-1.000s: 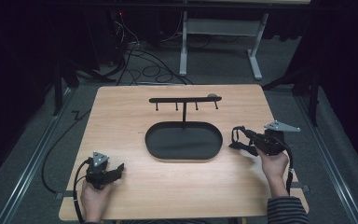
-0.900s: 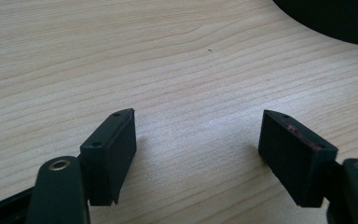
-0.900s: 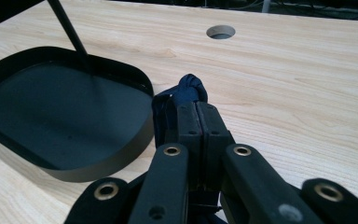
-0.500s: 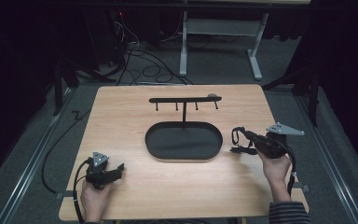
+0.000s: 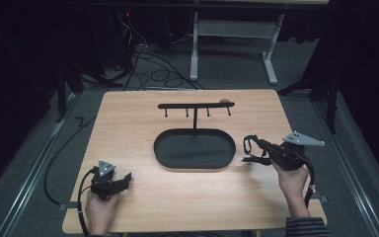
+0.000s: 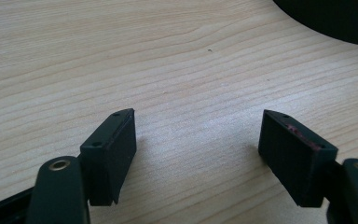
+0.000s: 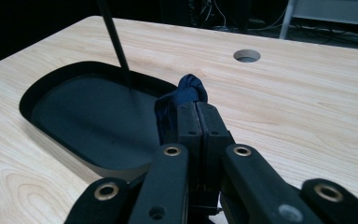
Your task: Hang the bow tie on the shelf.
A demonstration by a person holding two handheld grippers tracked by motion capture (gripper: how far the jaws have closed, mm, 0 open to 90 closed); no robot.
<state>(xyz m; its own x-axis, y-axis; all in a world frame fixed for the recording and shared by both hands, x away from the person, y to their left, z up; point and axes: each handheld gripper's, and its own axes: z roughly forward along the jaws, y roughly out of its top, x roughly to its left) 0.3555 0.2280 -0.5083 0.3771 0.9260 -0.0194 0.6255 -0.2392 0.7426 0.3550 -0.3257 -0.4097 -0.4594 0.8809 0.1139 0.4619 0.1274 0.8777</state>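
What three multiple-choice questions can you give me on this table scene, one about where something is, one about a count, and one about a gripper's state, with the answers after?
1. Where is the black oval tray?
A. At the middle of the table
B. On the floor
C. In the left gripper

2. How many pegs hang from the stand's bar?
A. One
B. Four
C. Eight

3. What is the right gripper doing?
A. Open over bare wood
B. Lying on the tray
C. Shut on a dark blue band

Answers: 1 A, the high view shows the tray centred on the wooden top between the two hands. 2 B, four short pegs show under the bar in the high view. 3 C, the right gripper view shows its jaws pressed together with the knotted band pinched at their tips, while the left gripper stands open over bare wood.
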